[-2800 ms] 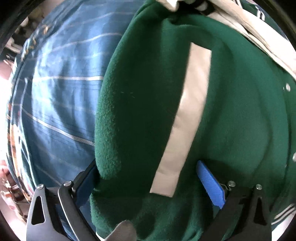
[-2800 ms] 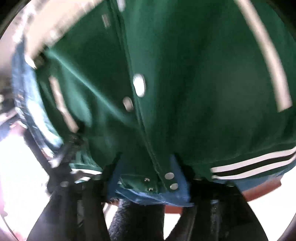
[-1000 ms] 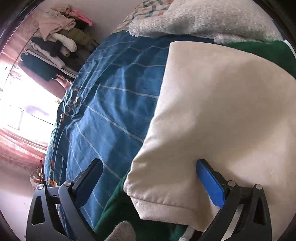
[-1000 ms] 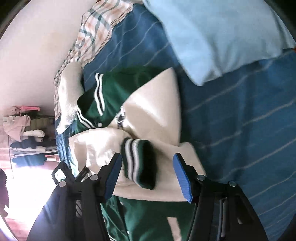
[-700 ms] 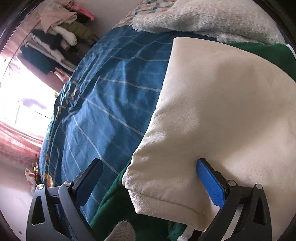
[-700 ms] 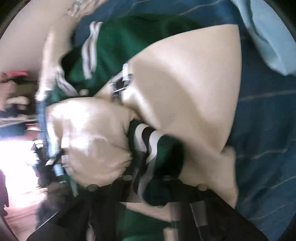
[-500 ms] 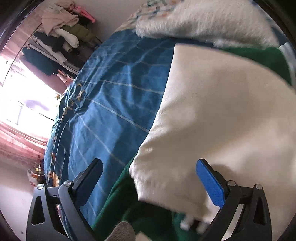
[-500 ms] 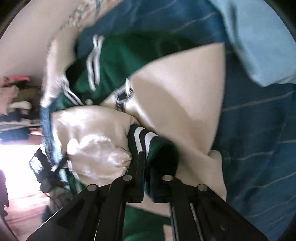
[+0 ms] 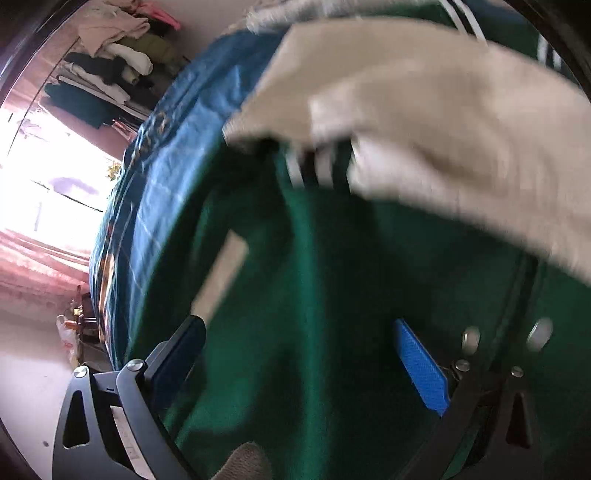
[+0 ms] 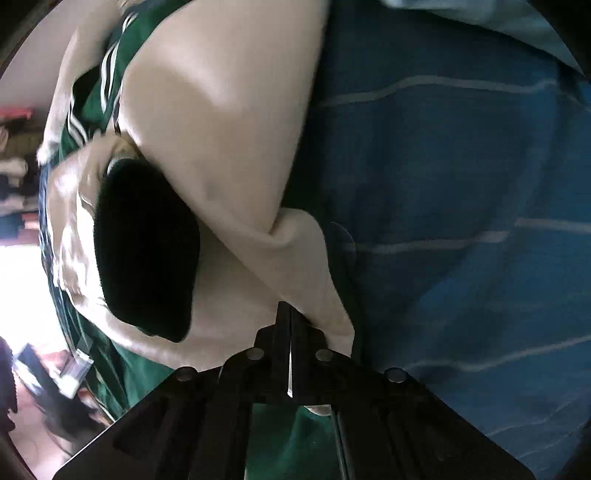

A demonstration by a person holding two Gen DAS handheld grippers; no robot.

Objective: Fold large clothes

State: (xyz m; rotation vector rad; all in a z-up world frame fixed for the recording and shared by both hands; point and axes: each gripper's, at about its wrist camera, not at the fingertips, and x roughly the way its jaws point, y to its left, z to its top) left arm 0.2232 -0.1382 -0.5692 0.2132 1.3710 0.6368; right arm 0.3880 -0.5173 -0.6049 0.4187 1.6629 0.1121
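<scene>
A green varsity jacket [image 9: 332, 295] with cream sleeves lies on the blue striped bedspread [image 9: 166, 166]. My left gripper [image 9: 299, 354] hangs open over the green body, nothing pinched between its blue pads [image 9: 421, 365]; this view is blurred by motion. A cream sleeve [image 9: 443, 129] and a striped cuff [image 9: 317, 166] cross above it. In the right wrist view my right gripper [image 10: 290, 321] is shut, its tips pinching the folded edge of the cream sleeve [image 10: 229, 147]. The dark green cuff [image 10: 147, 251] sits just left of the tips.
The blue bedspread [image 10: 461, 221] spreads to the right of the jacket, with a pale blue pillow [image 10: 498, 26] at the top. Stacked clothes [image 9: 122, 66] sit on shelves past the bed's far side, by a bright window [image 9: 44, 184].
My left gripper slid off the cream sleeve and now hangs over the green body. The right gripper's jaws closed and dropped closer, ending up on the sleeve edge beside the cuff.
</scene>
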